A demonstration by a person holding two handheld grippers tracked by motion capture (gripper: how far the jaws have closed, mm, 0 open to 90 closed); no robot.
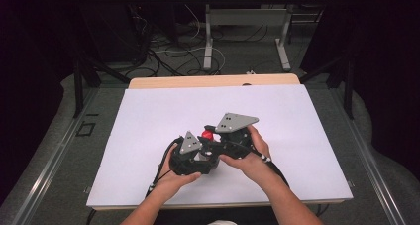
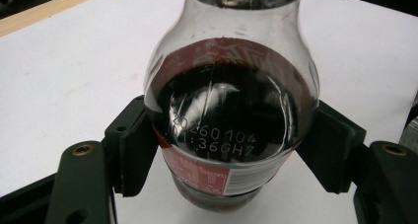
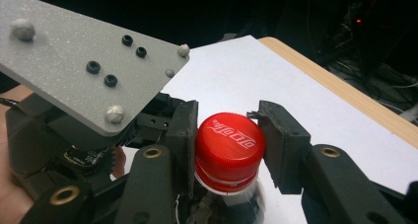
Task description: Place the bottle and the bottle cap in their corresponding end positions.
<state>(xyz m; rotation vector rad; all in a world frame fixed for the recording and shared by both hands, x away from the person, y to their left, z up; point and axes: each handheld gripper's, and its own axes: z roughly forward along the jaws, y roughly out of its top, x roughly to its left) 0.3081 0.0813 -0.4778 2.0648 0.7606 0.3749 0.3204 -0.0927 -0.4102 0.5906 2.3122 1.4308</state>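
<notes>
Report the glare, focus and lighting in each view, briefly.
High view: the white table is evenly lit, the surroundings dark, and the red cap small and soft. Left gripper view: reflections streak the bottle, yet its printed code reads sharp. Right gripper view: the cap is crisp with a soft sheen, the grey plate near the lens looks grainy, the background nearly black.

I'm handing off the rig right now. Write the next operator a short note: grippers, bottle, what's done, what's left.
Left gripper: shut on the bottle, pads on both sides of its body, over the white table.
Right gripper: around the red cap. One pad touches the cap; a small gap seems to remain at the other, so it is not clearly clamped.
Bottle: upright, dark drink inside, near the table's middle.
Done: bottle secured, right gripper lined up on the cap.
Left: the cap is on; probably close the right gripper and twist while the left holds steady.
</notes>
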